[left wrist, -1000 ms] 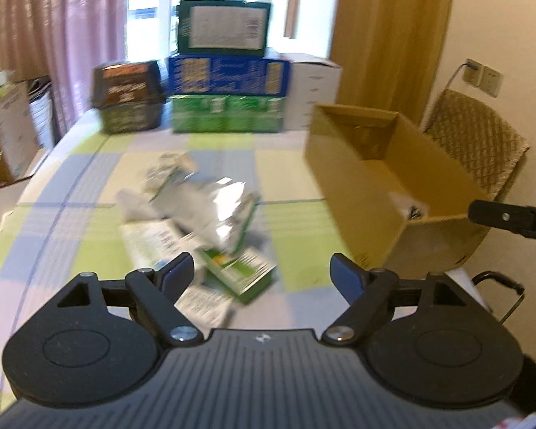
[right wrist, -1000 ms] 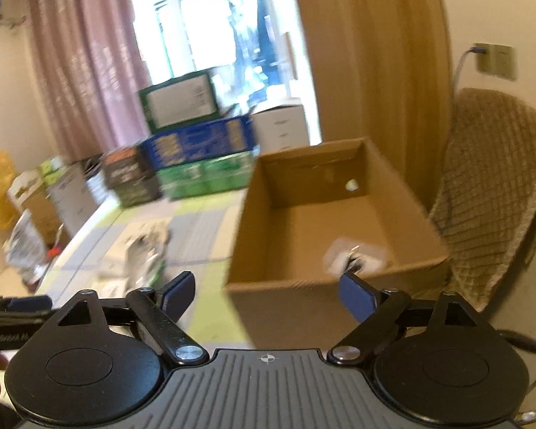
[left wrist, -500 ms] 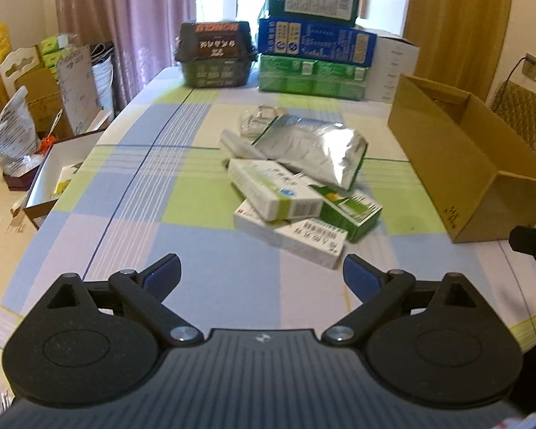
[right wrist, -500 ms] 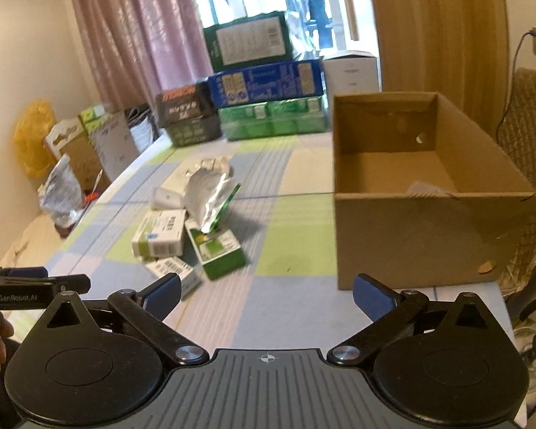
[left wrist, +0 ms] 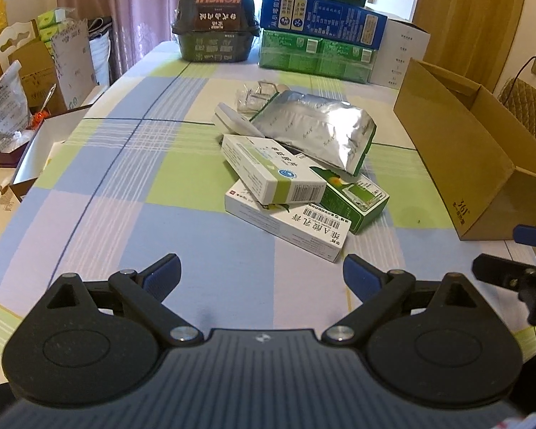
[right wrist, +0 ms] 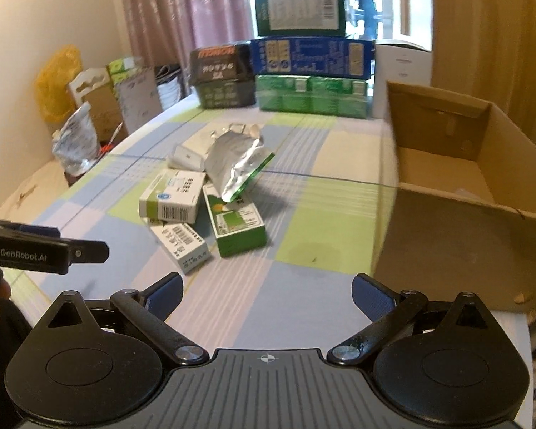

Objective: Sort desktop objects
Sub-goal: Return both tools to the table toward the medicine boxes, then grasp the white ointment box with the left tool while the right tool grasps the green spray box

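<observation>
- Tools: the left tool (left wrist: pixel 261 274) and right tool (right wrist: pixel 267 293) have both pulled back from the cardboard box (right wrist: pixel 457 193) to the near table (left wrist: pixel 100 193) edge, jaws spread wide and empty.
- Pile of medicine boxes (left wrist: pixel 286 193) and foil pouch (left wrist: pixel 318 132) stays mid-table, just left of the box, unsorted.
- Judgement: the next pick starts here.

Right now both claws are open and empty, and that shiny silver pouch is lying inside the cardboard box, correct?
Not quite. The silver pouch lies on the pile of medicine boxes on the table, outside the cardboard box, as the left wrist view shows. The left claw and right claw are indeed open and empty.
</observation>
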Motion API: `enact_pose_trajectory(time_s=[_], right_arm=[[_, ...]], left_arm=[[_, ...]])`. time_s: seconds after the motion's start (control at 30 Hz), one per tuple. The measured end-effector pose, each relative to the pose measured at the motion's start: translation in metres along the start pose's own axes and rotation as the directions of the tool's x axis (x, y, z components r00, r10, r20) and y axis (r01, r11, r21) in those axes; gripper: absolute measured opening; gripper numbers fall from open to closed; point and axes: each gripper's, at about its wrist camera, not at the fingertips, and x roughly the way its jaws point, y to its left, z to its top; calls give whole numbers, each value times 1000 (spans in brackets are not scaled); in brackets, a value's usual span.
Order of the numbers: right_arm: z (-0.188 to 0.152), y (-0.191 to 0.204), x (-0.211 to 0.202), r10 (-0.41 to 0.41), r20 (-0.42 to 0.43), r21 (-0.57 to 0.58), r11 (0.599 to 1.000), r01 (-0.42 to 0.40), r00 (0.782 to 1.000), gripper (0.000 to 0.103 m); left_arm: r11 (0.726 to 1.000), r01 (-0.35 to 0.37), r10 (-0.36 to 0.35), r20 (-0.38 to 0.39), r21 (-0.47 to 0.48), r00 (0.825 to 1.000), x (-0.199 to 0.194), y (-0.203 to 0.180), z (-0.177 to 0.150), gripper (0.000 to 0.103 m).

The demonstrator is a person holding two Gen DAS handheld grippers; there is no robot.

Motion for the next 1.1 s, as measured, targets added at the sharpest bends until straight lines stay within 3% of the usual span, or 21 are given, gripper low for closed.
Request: enact_pose_trajectory(time_s=[0.4, 0.83, 1.1], right_arm=[[13, 5, 58, 65, -46, -125, 990, -71, 997, 87], [5, -6, 100, 68, -105, -165, 983, -85, 992, 86], [0, -9, 107, 72, -111, -169, 981, -90, 991, 86]], left_arm=[[1000, 15, -16, -34, -18, 999, 35, 2, 10, 95], [996, 73, -76, -61, -52, 995, 86, -20, 28, 95], [995, 43, -51, -88, -94, 995, 113, -26, 34, 95]])
